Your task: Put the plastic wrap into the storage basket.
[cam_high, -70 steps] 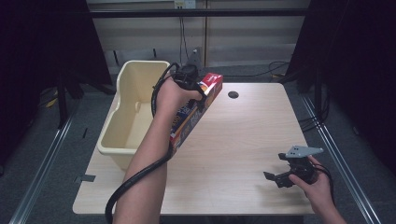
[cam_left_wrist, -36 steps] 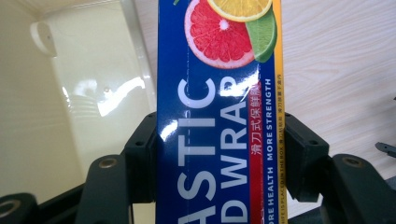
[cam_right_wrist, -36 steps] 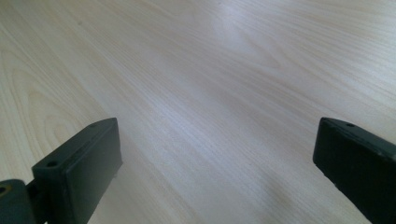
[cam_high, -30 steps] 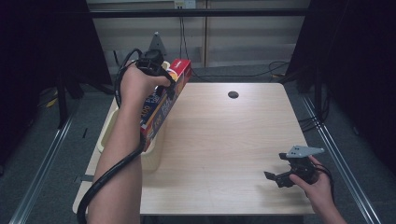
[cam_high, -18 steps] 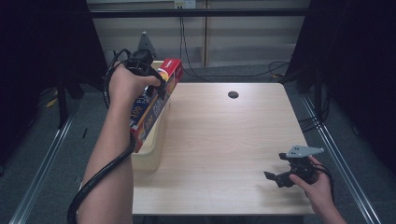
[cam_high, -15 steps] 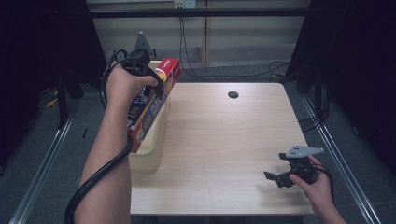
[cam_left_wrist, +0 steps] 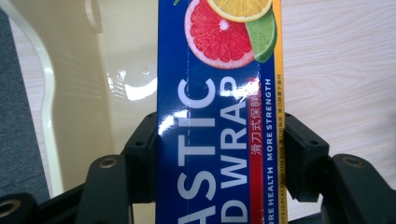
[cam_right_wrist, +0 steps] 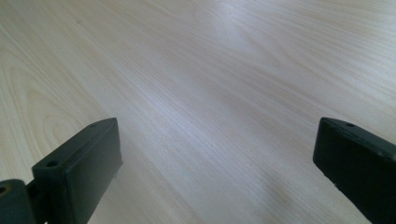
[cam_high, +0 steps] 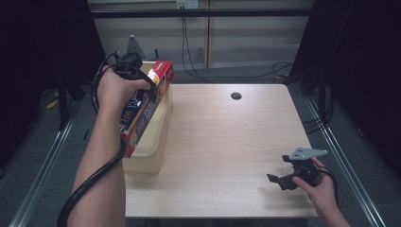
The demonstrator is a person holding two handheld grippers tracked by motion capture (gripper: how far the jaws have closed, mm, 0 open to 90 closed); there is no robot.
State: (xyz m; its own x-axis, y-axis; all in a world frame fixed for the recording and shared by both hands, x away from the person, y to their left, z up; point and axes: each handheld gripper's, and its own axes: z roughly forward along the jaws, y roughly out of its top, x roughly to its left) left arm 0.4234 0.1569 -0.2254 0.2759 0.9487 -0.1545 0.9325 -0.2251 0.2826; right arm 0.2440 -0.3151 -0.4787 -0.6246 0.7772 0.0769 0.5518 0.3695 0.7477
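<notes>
A person sat at a pale wooden counter (cam_high: 227, 142) with a tool in each hand. The left tool (cam_left_wrist: 219, 158) was clamped across the width of a long, narrow plastic wrap box (cam_high: 144, 106), blue with a red end and citrus fruit printed on its face. In the left tool's own view, the 2 black jaws pressed flat against the box's 2 long side edges, with the printed face turned toward the camera.

From above, the box was held tilted over a cream plastic bin (cam_high: 158, 142) that sat at the counter's left edge. Its lower end dipped toward the bin's inside and its red end pointed up and away. Whether that lower end touched the bin could not be told.

The right tool (cam_high: 288, 178) rested low near the counter's front right corner, well apart from the box. Its jaws stood wide apart with nothing but bare wood between them.

The box looked like thin, glossy cardboard around a roll: probably light, stiff along its length, but easy to dent under a hard squeeze and perhaps slippery. A hold across the narrow sides near the middle, as here, seemed sensible, since a grip near an end would likely let it swing.
</notes>
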